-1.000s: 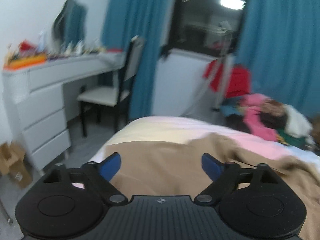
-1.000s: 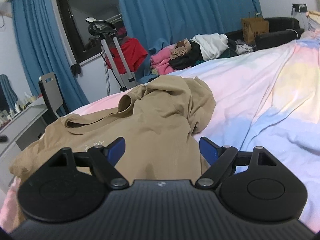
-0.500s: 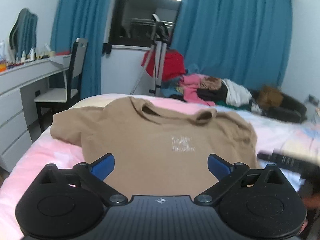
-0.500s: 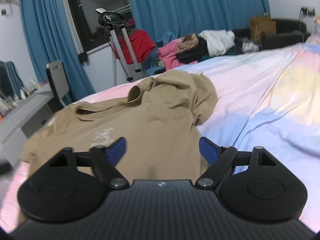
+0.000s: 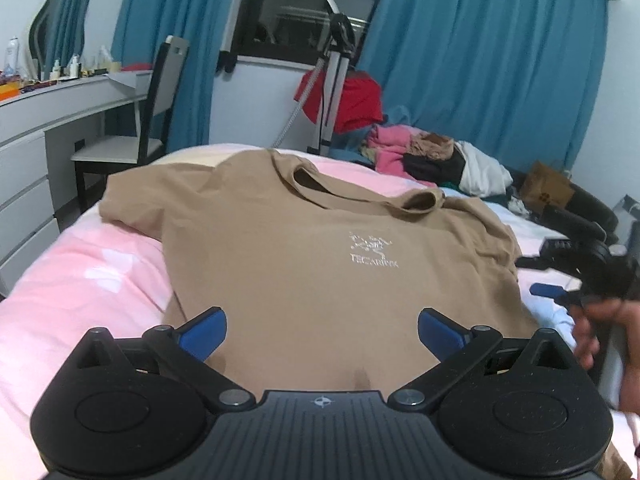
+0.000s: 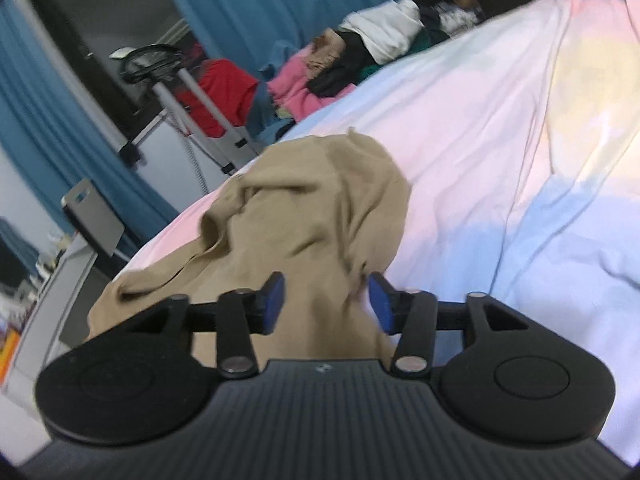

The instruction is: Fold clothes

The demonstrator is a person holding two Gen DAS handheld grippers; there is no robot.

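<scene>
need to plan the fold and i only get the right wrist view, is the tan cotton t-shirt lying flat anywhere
Observer: Yes. In the left wrist view the tan cotton t-shirt lies spread on the pink bedsheet, chest up.
Operator: which way up is it
Observer: The white chest logo faces up, with the collar on the far side.
Operator: where's the left gripper
Observer: The left gripper hovers open over the near hem.
Operator: can you see mine
Observer: The right gripper shows at the shirt's right edge, blurred.
</scene>
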